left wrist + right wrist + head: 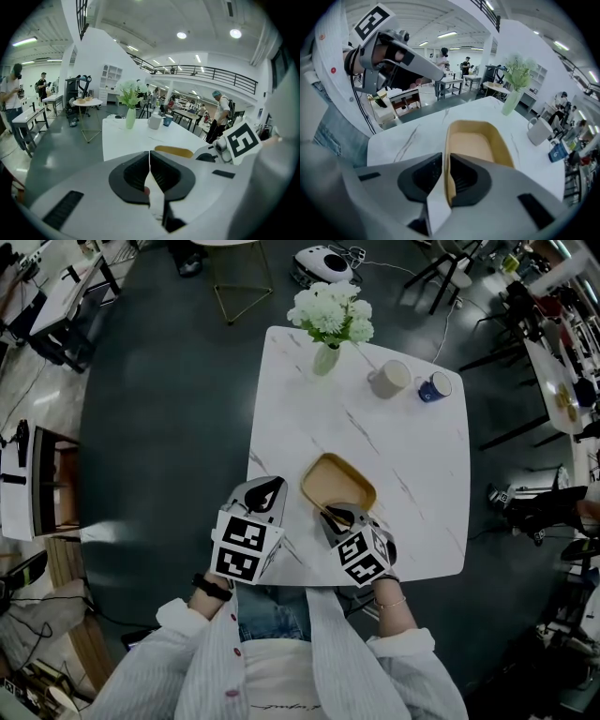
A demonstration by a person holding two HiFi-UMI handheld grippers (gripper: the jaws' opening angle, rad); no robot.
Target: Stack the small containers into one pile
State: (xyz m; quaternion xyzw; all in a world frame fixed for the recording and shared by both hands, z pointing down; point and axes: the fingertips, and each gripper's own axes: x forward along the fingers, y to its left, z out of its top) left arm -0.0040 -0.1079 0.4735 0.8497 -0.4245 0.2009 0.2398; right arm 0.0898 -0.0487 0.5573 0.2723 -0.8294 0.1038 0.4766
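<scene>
One tan shallow container (pixel 337 482) sits on the white marble table (pixel 417 484) near its front edge; no other small container shows. My right gripper (pixel 337 516) is shut on the container's near rim. In the right gripper view the rim wall (pixel 446 140) runs between the closed jaws of the right gripper (pixel 446 165). My left gripper (pixel 268 491) hovers just left of the container, shut, with nothing in it. The left gripper view shows the left gripper (pixel 149 160) with jaws pressed together, and the container (pixel 173 151) beyond them on the right.
At the table's far side stand a green vase of white flowers (pixel 328 322), a white mug (pixel 389 379) and a blue mug (pixel 433 387). The table's front edge lies right under both grippers. Chairs, tables and cables surround the table on the dark floor.
</scene>
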